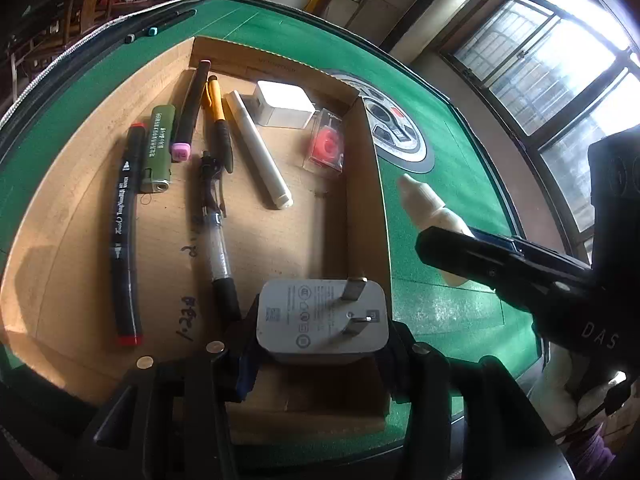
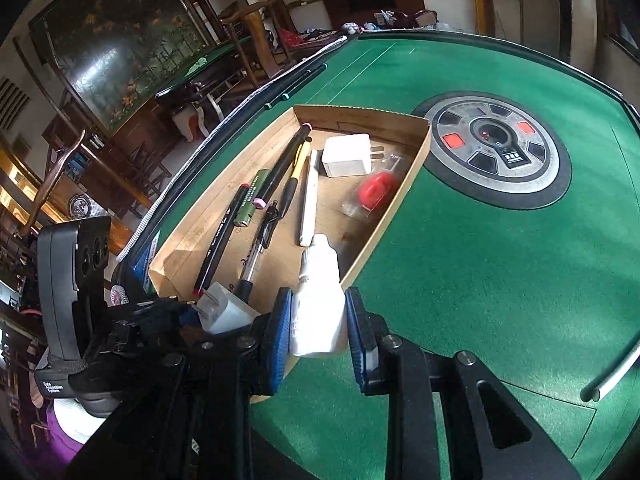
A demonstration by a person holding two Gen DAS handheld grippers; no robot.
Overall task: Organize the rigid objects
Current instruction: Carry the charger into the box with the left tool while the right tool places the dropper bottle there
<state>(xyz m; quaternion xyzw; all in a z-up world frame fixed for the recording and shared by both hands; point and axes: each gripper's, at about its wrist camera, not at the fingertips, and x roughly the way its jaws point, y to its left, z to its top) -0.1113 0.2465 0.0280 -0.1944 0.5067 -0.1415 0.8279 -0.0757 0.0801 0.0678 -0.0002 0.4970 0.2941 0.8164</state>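
Observation:
My left gripper is shut on a white plug charger, prongs up, held over the near right corner of the cardboard tray. It also shows in the right wrist view. My right gripper is shut on a small white dropper bottle, held over the tray's near right wall; the bottle also shows in the left wrist view. In the tray lie several pens and markers, a second white charger and a red tape roll in a clear case.
The tray sits on a green felt table with a round grey control panel in its middle. Two dark pens lie by the far table edge. A grey rod lies at the right.

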